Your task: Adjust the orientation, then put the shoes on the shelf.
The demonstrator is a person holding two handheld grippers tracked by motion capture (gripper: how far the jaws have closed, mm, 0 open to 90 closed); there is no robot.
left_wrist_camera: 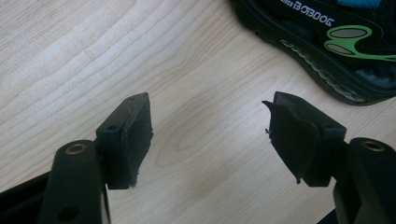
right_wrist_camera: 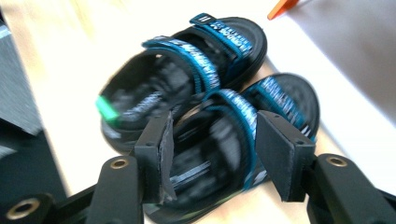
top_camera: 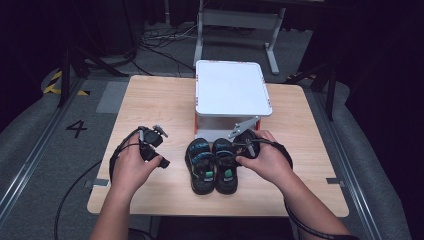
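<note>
Black sandals [top_camera: 214, 166] with blue straps (side by side); both grippers [right_wrist_camera: 212, 149] gape, empty.

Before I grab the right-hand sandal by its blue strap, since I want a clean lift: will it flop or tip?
The right-hand sandal probably hangs tilted, as a strap sits off-centre. Its thick black sole looks fairly stiff and light. The webbing strap likely flexes but grips well.

"BOBDOG" upside down on sandal [left_wrist_camera: 322, 37], "4" on floor [top_camera: 76, 128]
</note>
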